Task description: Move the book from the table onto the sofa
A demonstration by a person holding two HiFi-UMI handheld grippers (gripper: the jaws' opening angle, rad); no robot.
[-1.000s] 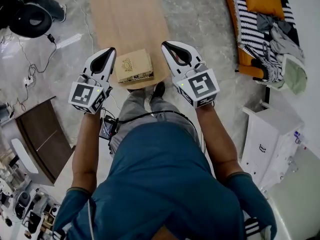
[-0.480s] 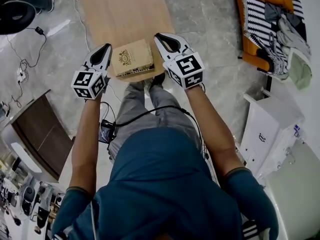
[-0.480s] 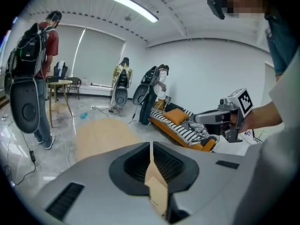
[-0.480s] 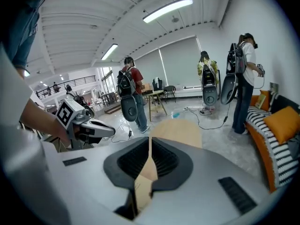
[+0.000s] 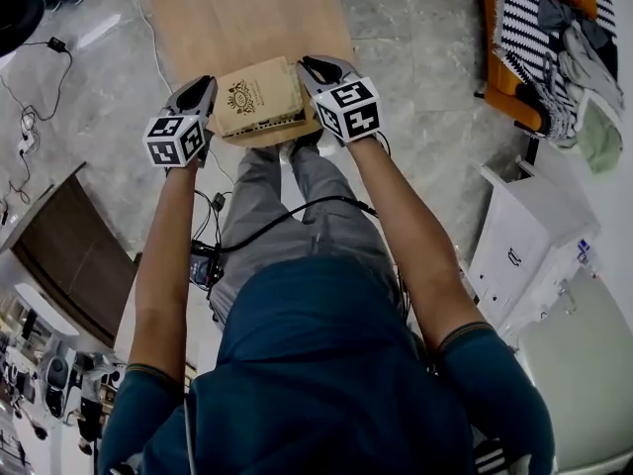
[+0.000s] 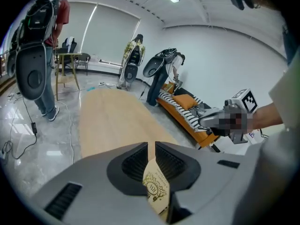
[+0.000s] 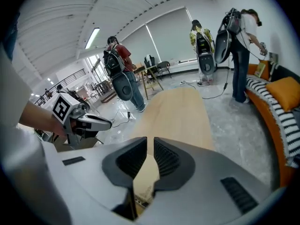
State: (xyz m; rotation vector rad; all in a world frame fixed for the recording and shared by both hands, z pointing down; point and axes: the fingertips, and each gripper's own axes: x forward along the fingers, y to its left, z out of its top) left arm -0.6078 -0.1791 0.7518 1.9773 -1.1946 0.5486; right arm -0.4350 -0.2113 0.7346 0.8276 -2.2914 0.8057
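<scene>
A tan book (image 5: pixel 259 95) with a gold emblem lies at the near end of the long wooden table (image 5: pixel 237 18). My left gripper (image 5: pixel 205 89) is at the book's left edge and my right gripper (image 5: pixel 313 66) is at its right edge. Both point down and forward. The jaws of both are just starting to part, with only a thin slit between them and nothing pinched. In the left gripper view the book (image 6: pixel 157 186) shows through the slit of that gripper (image 6: pixel 151 146). The right gripper view shows the same past its jaws (image 7: pixel 150 142). An orange sofa (image 5: pixel 514 57) with a striped throw stands to the right.
A white cabinet (image 5: pixel 529 255) stands at my right and a dark wooden cabinet (image 5: pixel 69 265) at my left. Cables (image 5: pixel 25 117) trail on the marble floor. People with backpack rigs (image 7: pixel 124 78) stand beyond the table's far end, and another person (image 7: pixel 243 41) by the sofa (image 7: pixel 281 107).
Both grippers have dropped from chest height down to table level and closed in on the book's two sides. The book has not moved.
</scene>
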